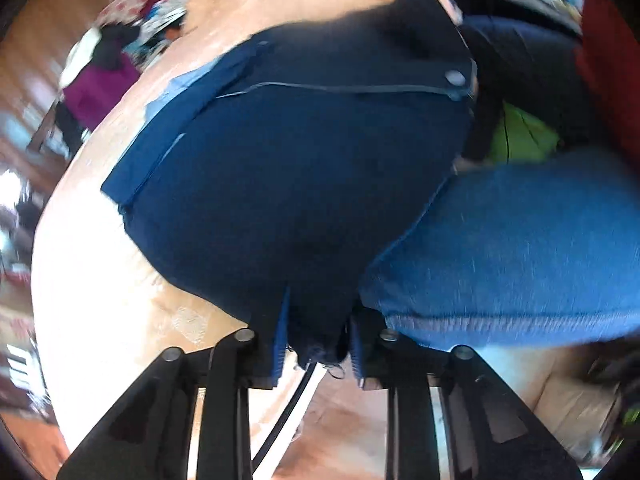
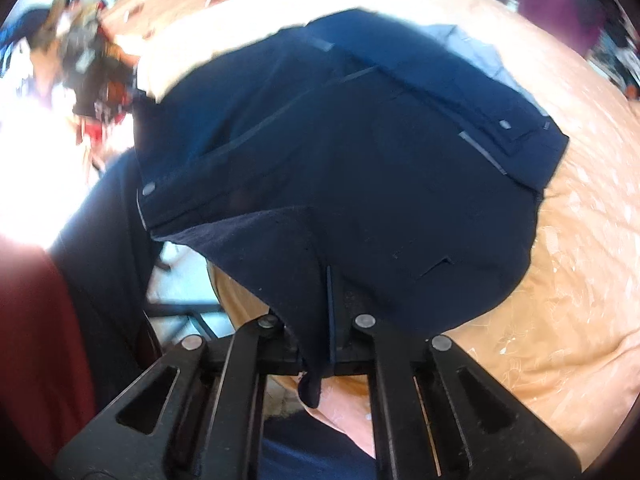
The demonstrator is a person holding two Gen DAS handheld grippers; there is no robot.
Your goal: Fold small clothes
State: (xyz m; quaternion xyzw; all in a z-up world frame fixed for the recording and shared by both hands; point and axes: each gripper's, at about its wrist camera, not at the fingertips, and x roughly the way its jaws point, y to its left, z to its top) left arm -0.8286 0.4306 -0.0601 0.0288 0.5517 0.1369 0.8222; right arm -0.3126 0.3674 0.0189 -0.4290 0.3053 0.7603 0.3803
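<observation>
A pair of small navy denim shorts (image 1: 304,168) with a metal button lies across a round table under a peach cloth (image 1: 104,280). My left gripper (image 1: 318,344) is shut on the frayed hem of the shorts, which bunches between its fingers. In the right wrist view the same navy shorts (image 2: 360,168) fill the middle, and my right gripper (image 2: 326,340) is shut on another edge, with a fold of cloth hanging down between the jaws. Both held edges are lifted slightly off the peach cloth (image 2: 568,280).
A person's leg in blue jeans (image 1: 520,256) is close on the right of the left wrist view, with a lime green item (image 1: 520,136) behind it. Heaps of other clothes (image 1: 100,76) lie beyond the table's far left edge. A dark red surface (image 2: 36,352) stands left of the right gripper.
</observation>
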